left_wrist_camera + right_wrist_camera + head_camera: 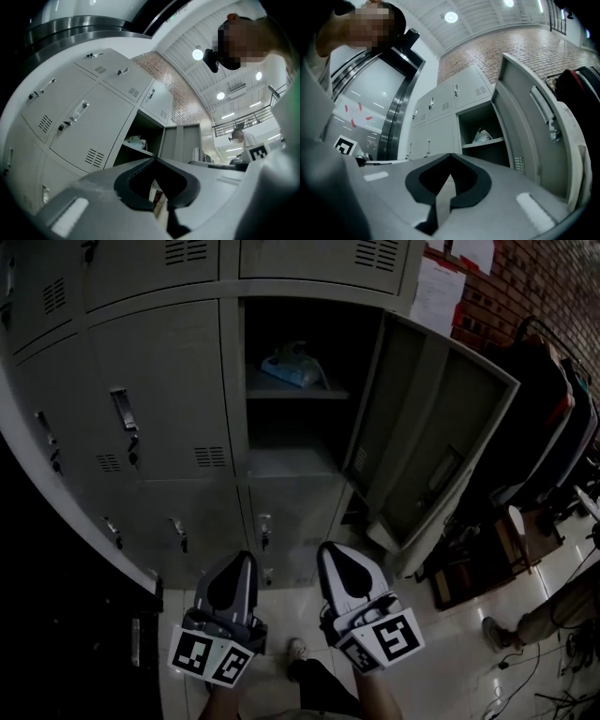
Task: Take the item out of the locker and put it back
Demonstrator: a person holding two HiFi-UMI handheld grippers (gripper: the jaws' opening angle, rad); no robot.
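- The item [291, 367], a small light blue and white bundle, lies on the upper shelf [314, 393] inside the open locker [292, 461]. I cannot tell exactly what kind of thing it is.
- Nothing touches the item. It is well apart from both grippers.
- The locker door [431, 432] stands open to the right. The compartment under the shelf looks dark.
- The left hand-held gripper [247, 561] is low in front of the lockers, below the open compartment. Its jaws are together and there is nothing between them.
- The right hand-held gripper [328, 549] is just beside the left one, at the same height. Its jaws are also closed, with nothing in them.
- Both grippers point toward the lockers, and their marker cubes are on the near side, at the person's hands.
- To the left of the open locker are closed locker doors [159, 399] with small handles.
- Under the grippers is a glossy tiled floor [450, 638]. At the right edge another person's shoe [495, 634] is on it.
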